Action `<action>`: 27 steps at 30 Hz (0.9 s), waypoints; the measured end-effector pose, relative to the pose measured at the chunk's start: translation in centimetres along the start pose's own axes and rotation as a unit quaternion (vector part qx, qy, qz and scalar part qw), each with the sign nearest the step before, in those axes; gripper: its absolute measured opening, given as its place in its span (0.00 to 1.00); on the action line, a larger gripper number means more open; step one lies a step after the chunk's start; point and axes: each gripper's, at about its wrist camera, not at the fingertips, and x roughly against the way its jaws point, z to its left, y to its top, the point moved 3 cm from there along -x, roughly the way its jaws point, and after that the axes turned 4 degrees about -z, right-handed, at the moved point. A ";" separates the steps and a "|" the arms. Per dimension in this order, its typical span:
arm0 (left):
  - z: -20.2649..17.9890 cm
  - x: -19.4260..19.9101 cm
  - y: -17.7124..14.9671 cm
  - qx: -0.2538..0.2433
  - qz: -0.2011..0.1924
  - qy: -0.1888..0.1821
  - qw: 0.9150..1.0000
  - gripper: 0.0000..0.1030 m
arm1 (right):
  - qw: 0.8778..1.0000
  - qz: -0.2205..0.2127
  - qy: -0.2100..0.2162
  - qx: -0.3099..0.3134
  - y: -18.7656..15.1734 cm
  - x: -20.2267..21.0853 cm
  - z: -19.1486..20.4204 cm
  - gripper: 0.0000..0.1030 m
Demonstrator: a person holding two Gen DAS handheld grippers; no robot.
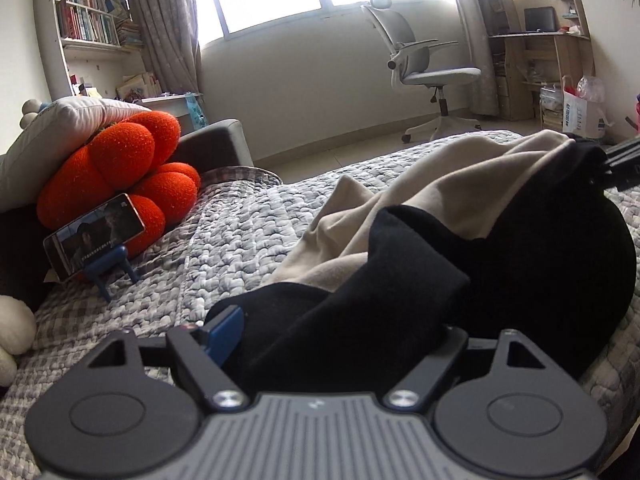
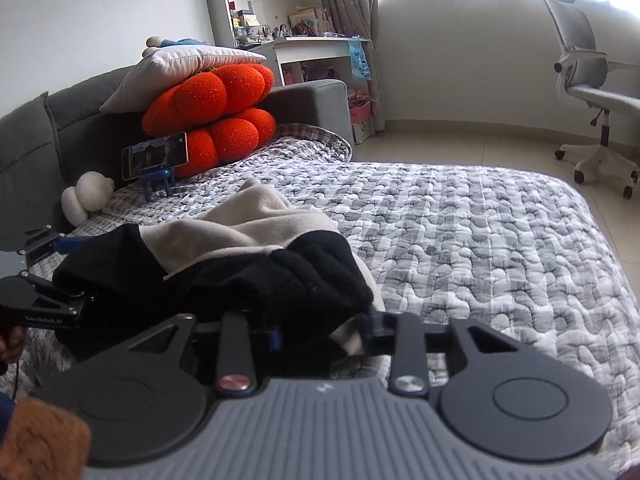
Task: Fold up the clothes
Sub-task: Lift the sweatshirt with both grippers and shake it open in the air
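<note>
A crumpled black garment (image 1: 520,264) with pale beige fabric (image 1: 432,184) bunched in it lies on the grey quilted bed (image 2: 480,232). My left gripper (image 1: 336,328) stands wide at the heap's near edge. Its blue left fingertip (image 1: 224,332) shows, and a black fold lies loose across the gap and hides the other finger. My right gripper (image 2: 324,336) has its jaws drawn in on a thick bunch of the black garment (image 2: 304,280) with some beige beneath. In the left wrist view the right gripper (image 1: 620,164) sits at the heap's far right.
An orange pumpkin cushion (image 2: 216,112) under a white pillow (image 2: 180,68) leans on the grey headboard (image 2: 28,148). A phone (image 2: 154,154) sits on a blue stand in front, and a white plush toy (image 2: 86,196) lies nearby. An office chair (image 1: 428,68) stands on the floor beyond.
</note>
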 end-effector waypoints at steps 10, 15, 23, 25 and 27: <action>-0.9 1.7 -0.2 -0.022 -0.022 -0.019 0.999 0.85 | 0.996 -0.061 -0.045 0.042 3.5 -0.7 0.4 0.08; -0.8 2.5 -0.6 -0.037 -0.031 -0.022 0.999 0.85 | 0.996 -0.051 -0.063 0.031 3.5 -2.0 -0.5 0.08; -1.8 2.5 -0.5 -0.042 -0.041 -0.040 0.997 0.85 | 0.998 -0.024 -0.055 -0.006 2.2 -1.9 -1.2 0.23; -1.9 2.3 -0.4 -0.045 -0.037 -0.034 0.998 0.85 | 0.998 -0.021 -0.056 -0.008 1.9 -1.4 -1.2 0.32; -1.9 1.9 -0.4 -0.046 -0.031 -0.027 0.998 0.83 | 0.998 -0.020 -0.052 -0.018 1.7 -0.7 -1.2 0.40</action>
